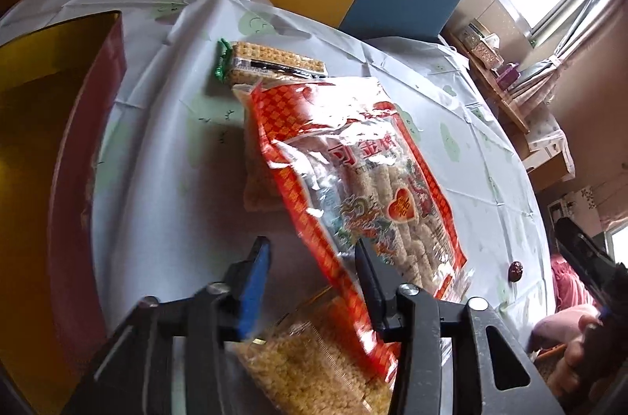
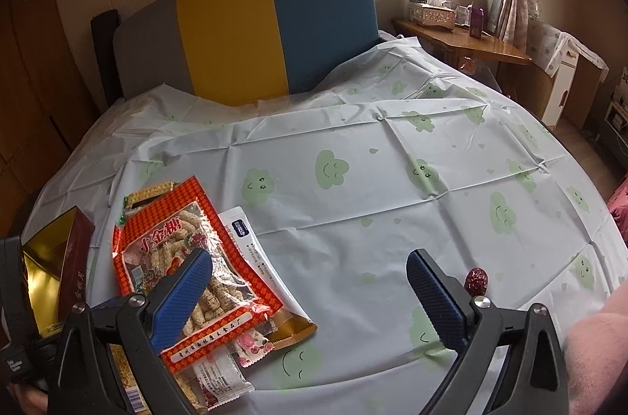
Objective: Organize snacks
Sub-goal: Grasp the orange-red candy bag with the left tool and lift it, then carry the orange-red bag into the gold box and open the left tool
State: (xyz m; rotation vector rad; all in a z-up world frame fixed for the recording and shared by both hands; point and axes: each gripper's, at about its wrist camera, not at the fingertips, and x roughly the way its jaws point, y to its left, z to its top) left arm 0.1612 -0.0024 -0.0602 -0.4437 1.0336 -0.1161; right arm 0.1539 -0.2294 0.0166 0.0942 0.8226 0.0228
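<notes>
**Ana:** Snacks first: where are they?

**Ben:** Heaped at eight o'clock on the tablecloth [image 2: 392, 179], seen from the right wrist. The red bag of sesame sticks [image 2: 188, 258] lies on top. A white packet [image 2: 243, 234] pokes out from under its three o'clock edge, and a pink-flowered sweet [image 2: 253, 342] from under its five o'clock corner.

**Ana:** And the crackers?

**Ben:** The cracker pack [image 1: 274, 60] lies at twelve o'clock from the red bag, just beyond its far end. A clear pack of puffed grain [image 1: 314, 356] sits under the bag's near end, at six o'clock in the left wrist view.

**Ana:** Left gripper?

**Ben:** The left gripper [image 1: 312, 246] points down at the bag's near edge with its jaws a little apart. The blue pad at nine o'clock stands clear of the wrapper. Whether the other finger touches it, I cannot tell.

**Ana:** Right gripper?

**Ben:** The right gripper [image 2: 310, 256] has its jaws spread wide over bare cloth, with nothing between them. A single red date [image 2: 476, 281] lies just outside its three o'clock finger.

**Ana:** Any container?

**Ben:** A gold-lined red box [image 1: 59, 140] stands open at nine o'clock from the heap, near it.
</notes>
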